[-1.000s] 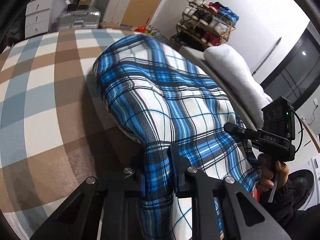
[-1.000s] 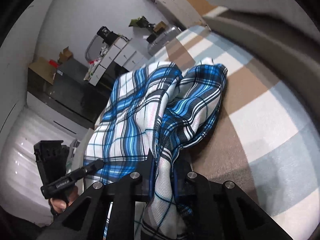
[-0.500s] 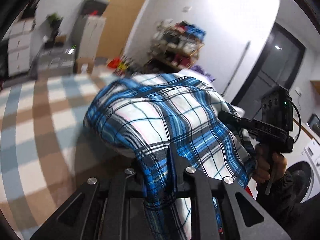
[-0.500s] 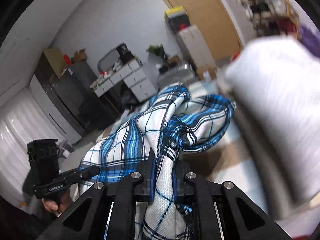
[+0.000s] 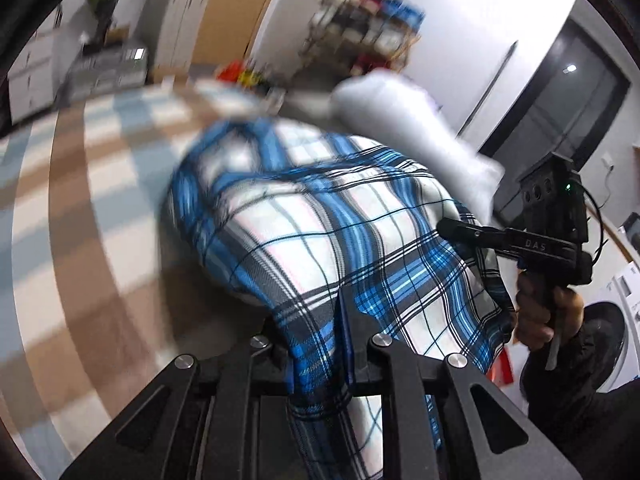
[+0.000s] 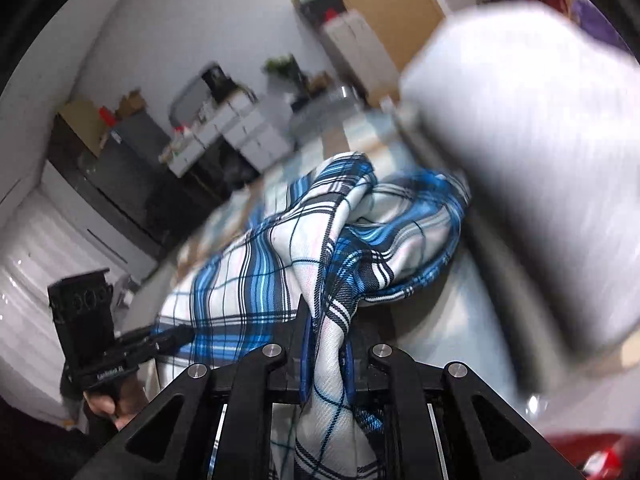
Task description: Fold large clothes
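Left gripper (image 5: 320, 344) and right gripper (image 6: 324, 352) both clamped on blue plaid shirt (image 5: 320, 216), bunched, draping over checked bedspread (image 5: 80, 184)

You see a brown, white and pale-blue checked bedspread (image 5: 80, 208) across the frame's left, a grey-white pillow (image 5: 408, 128) at upper right, and a blurred shoe rack (image 5: 360, 28) top centre.
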A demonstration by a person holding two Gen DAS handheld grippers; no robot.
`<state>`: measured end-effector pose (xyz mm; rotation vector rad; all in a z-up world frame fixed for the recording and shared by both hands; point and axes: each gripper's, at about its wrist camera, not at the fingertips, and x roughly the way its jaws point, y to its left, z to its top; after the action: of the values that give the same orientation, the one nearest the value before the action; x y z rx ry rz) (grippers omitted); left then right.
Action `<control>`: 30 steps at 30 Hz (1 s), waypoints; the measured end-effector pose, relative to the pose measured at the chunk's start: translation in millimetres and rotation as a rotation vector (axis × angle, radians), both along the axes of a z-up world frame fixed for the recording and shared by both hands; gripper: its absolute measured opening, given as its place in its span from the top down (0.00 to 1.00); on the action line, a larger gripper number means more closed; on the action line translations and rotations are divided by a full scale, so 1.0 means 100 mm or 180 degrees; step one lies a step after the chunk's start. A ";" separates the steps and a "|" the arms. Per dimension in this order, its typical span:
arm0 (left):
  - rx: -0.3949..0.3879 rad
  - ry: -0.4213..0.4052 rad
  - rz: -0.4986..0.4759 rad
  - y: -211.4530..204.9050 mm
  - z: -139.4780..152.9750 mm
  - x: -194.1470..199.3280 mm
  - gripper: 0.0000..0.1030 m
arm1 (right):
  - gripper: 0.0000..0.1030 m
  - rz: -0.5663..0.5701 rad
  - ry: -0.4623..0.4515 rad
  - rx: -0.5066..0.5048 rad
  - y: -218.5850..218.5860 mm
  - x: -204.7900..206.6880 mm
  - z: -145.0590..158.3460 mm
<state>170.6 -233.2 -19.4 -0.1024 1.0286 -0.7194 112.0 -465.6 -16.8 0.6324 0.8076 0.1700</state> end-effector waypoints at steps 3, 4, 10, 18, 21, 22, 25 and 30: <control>0.0093 0.0200 0.0054 0.15 -0.22 0.03 0.79 | 0.79 -0.0016 0.0232 -0.0009 0.07 0.00 -0.22; 0.0087 0.0230 0.0064 0.18 -0.23 0.04 0.77 | 0.72 -0.0035 0.0292 -0.0088 0.08 -0.01 -0.24; -0.0140 0.0251 0.0196 0.45 -0.18 0.15 0.43 | 0.37 -0.0173 0.0264 -0.0131 -0.09 -0.14 -0.23; -0.0244 0.0755 0.0244 0.29 -0.53 0.49 0.41 | 0.29 -0.0101 0.0311 0.0347 -0.24 0.10 -0.47; -0.0270 0.0812 0.0270 0.26 -0.63 0.53 0.42 | 0.30 0.0005 0.0244 0.0266 -0.15 0.22 -0.43; -0.0260 0.0807 0.0262 0.24 -0.62 0.52 0.42 | 0.48 0.0101 0.0263 0.0267 -0.10 0.29 -0.45; -0.0216 0.0774 0.0244 0.15 -0.65 0.52 0.69 | 0.79 0.0253 0.0278 0.0385 0.00 0.40 -0.54; -0.0205 0.0296 0.0182 0.06 -0.34 0.36 0.87 | 0.87 0.0278 0.0070 0.0088 0.10 0.32 -0.29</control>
<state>206.2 -227.2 -53.2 -0.2220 1.0870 -0.7009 143.9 -456.0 -45.7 0.6262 0.8559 0.2545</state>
